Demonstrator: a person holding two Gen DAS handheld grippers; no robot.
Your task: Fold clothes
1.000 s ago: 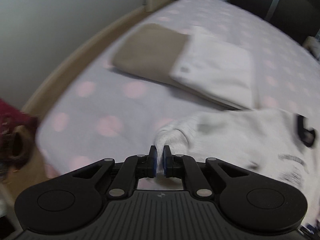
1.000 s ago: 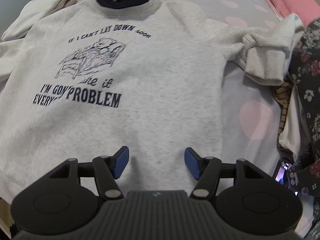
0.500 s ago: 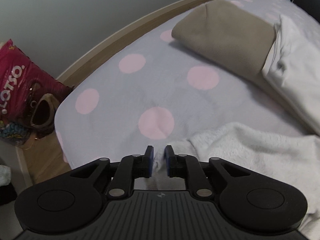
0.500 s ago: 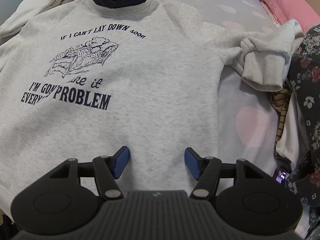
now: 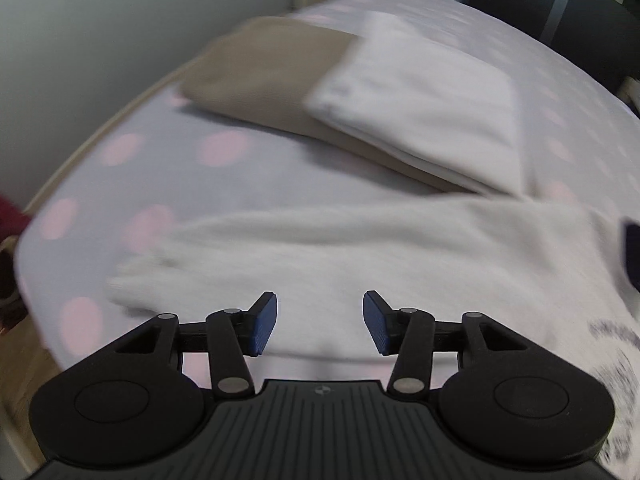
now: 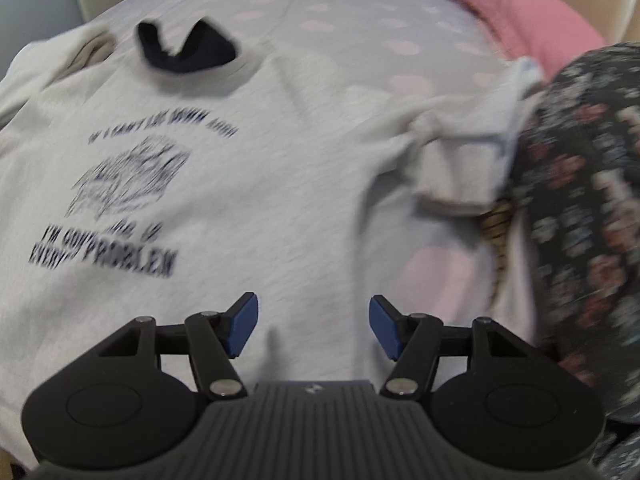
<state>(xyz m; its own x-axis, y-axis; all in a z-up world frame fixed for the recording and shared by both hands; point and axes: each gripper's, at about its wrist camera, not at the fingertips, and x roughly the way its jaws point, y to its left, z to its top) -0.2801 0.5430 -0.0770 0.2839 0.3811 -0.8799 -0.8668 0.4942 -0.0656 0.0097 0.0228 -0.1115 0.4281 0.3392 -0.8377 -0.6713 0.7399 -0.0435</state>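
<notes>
Sweatshirt [image 6: 256, 184] lies flat, print up, on bed [image 5: 168, 184], sleeves out, unfolded; two folded items [image 5: 360, 104] beyond. Left hand-held gripper [image 5: 319, 322] is opening, empty; right hand-held gripper [image 6: 313, 326] apart, empty, above hem

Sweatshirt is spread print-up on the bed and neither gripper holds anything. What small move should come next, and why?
Probably the right gripper, open over the sweatshirt, should reach for the bunched right sleeve to straighten it. The left sleeve already lies stretched out, and the left gripper is opening with nothing between its pads.
</notes>
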